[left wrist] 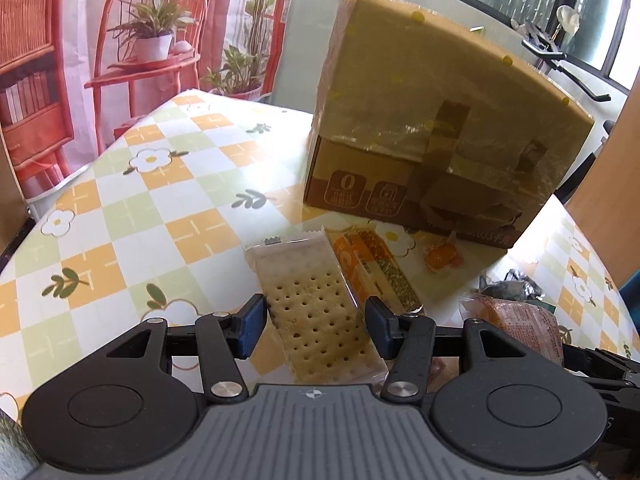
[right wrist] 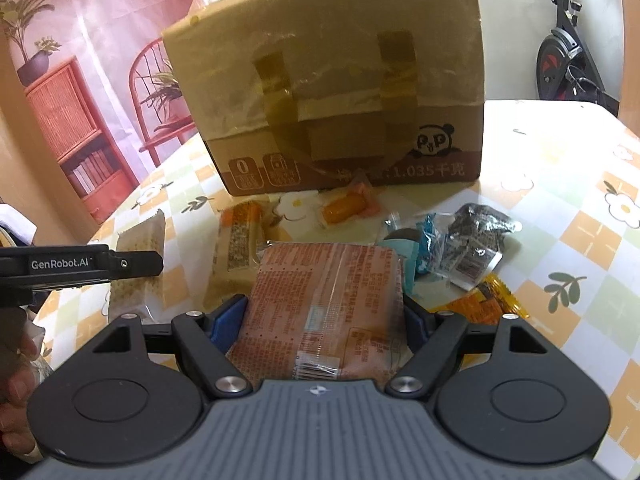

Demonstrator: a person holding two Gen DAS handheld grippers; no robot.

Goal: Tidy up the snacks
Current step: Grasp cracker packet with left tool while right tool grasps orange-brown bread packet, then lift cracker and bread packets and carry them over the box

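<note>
Left gripper (left wrist: 316,326) clamped a clear-wrapped cracker pack (left wrist: 316,320) between its blue pads (left wrist: 252,330), the pack running lengthwise out past the fingertips and tilted above the checked tablecloth (left wrist: 132,216). Just beyond the right fingertip lay an orange seeded bar (left wrist: 376,268), close beside the cracker pack; whether they touched could not be told. Farther ahead and to the right sat a small orange candy (left wrist: 442,258) at the foot of a taped cardboard box (left wrist: 440,128), which stood upright on the table straight ahead. At the far right edge of this view, a reddish printed packet (left wrist: 520,328) showed beside a dark crumpled wrapper (left wrist: 512,286).

Right gripper (right wrist: 326,322), seen from its own camera, gripped the reddish printed packet (right wrist: 326,308) across its width, jaws spread wide with both pads (right wrist: 224,322) pressed to the packet's sides. Ahead of the fingertips the cardboard box (right wrist: 328,80) filled the upper frame, the orange candy (right wrist: 344,206) lying against its base. To the left ahead lay the seeded bar (right wrist: 236,248), and farther left the cracker pack (right wrist: 140,264) hung behind the left gripper's black finger (right wrist: 120,266). To the right ahead were a blue wrapper (right wrist: 426,240), the dark foil packets (right wrist: 476,240) and, nearer, a yellow-orange wrapper (right wrist: 480,304). A person's fingers (right wrist: 16,360) appeared at the left edge.
</note>
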